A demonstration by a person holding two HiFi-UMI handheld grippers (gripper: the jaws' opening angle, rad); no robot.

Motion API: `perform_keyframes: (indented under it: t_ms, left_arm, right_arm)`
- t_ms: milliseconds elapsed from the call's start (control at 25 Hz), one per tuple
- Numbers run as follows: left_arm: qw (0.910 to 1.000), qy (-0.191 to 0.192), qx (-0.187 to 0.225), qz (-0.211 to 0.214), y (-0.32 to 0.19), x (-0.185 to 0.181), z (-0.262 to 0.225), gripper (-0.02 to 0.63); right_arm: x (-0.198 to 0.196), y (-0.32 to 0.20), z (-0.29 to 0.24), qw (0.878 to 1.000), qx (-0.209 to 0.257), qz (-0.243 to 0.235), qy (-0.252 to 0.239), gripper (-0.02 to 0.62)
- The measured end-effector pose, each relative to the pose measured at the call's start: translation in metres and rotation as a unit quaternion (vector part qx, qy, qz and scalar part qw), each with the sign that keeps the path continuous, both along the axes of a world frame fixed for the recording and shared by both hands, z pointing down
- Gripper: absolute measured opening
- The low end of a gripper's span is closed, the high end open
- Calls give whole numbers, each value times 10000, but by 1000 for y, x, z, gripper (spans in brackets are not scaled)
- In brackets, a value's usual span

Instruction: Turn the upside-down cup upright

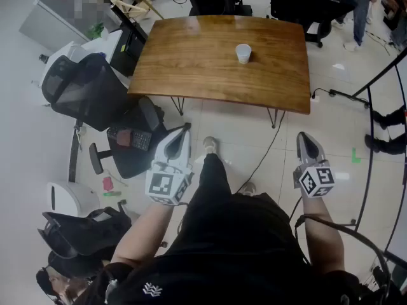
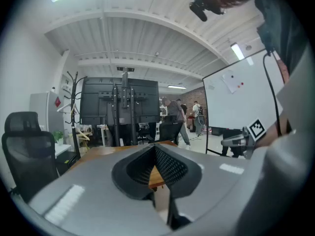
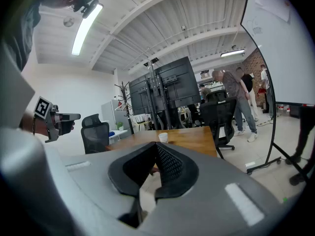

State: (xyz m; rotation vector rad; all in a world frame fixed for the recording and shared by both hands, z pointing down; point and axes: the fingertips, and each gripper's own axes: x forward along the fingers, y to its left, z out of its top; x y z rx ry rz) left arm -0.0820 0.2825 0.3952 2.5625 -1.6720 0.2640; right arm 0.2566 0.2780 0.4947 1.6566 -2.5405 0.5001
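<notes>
My left tongs (image 1: 185, 128) sit in the lower left of the head view and my right tongs (image 1: 304, 136) in the lower right. Both are over the floor (image 1: 337, 126), short of the wooden desk (image 1: 184, 62). Each pair is closed tip to tip with nothing between. The white paper cup (image 1: 243, 53) stands on the desk in the upper middle of the frame, a little right of the desk's centre and well apart from both tongs. I cannot tell which end is up. In the right gripper view it shows just above my closed tongs.
</notes>
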Motion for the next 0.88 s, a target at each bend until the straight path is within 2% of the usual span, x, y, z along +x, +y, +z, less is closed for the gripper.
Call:
perform_keyframes:
  t_ms: [200, 480, 640, 880]
  left_arm:
    - [9988, 174, 329, 326, -45, -4, -4, 0]
    - [9975, 375, 38, 604, -148, -18, 28, 0]
    - [9941, 334, 97, 1023, -213, -18, 21, 0]
    - [9891, 295, 51, 1439, -302, -44, 9, 0]
  right_arm:
    - [-16, -37, 15, 9999, -122, 29, 113, 2]
    - [-36, -117, 7, 9988, -154, 140, 453, 2]
    - [-45, -173, 7, 9975, -252, 469, 454, 2]
    - [-81, -237, -8, 9960, -293, 729, 434, 2]
